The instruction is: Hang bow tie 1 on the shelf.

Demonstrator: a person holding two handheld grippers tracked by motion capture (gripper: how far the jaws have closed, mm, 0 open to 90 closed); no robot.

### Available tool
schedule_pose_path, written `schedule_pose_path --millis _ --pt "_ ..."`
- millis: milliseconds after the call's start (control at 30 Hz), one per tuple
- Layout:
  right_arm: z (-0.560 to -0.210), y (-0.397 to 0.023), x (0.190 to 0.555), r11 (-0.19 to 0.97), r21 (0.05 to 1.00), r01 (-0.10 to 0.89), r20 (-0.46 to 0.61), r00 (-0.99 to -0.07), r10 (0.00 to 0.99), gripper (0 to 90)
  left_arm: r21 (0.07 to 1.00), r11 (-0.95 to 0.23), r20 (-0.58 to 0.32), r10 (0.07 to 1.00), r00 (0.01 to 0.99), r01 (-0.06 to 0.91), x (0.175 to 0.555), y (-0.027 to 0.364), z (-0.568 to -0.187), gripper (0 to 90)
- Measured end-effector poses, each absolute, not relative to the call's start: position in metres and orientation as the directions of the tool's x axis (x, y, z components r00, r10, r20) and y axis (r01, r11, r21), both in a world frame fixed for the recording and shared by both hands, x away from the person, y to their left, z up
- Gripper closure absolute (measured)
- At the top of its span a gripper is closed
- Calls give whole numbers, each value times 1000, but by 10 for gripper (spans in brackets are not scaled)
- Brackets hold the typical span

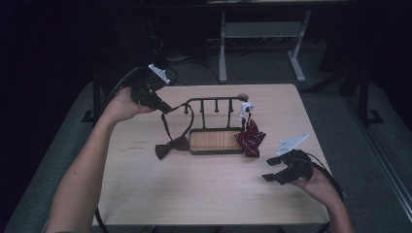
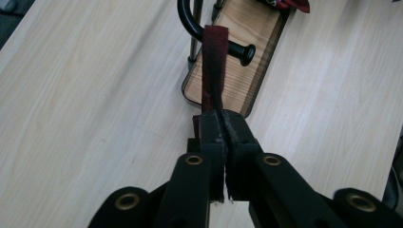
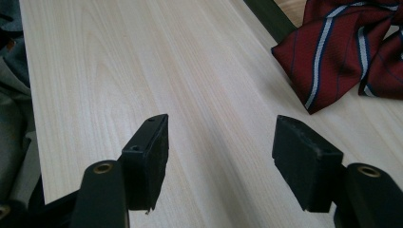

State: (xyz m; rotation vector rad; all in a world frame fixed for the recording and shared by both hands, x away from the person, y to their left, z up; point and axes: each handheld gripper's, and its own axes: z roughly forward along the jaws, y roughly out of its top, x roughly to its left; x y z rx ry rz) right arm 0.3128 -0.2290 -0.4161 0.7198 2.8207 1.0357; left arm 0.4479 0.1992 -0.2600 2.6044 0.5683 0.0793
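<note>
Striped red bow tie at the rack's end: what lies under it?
The striped red bow tie lies partly on the table and covers the end of the rack's wooden base; that corner is hidden.

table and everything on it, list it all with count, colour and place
light wooden table: one, pale wood, fills the middle of the high view
black metal rack with wooden base: one, black bar and pegs, brown base, table centre
dark brown bow tie with strap: one, lying left of the rack base, strap looped over the rack's left end
red striped bow tie: one, red with pale stripes, at the rack's right end
left gripper: one, black, jaws shut on the strap
right gripper: one, black, jaws open, near right edge
</note>
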Motion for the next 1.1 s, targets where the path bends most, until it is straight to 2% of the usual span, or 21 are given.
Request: schedule_pose_path --millis 100,1100 --pt "-416 -229 313 666 623 410 110 -889 445 367 454 -806 -44 405 913 380 447 199 -261 833" --pt "-414 -235 314 649 631 426 110 -877 468 359 424 -844 -41 345 938 329 426 201 -264 736"
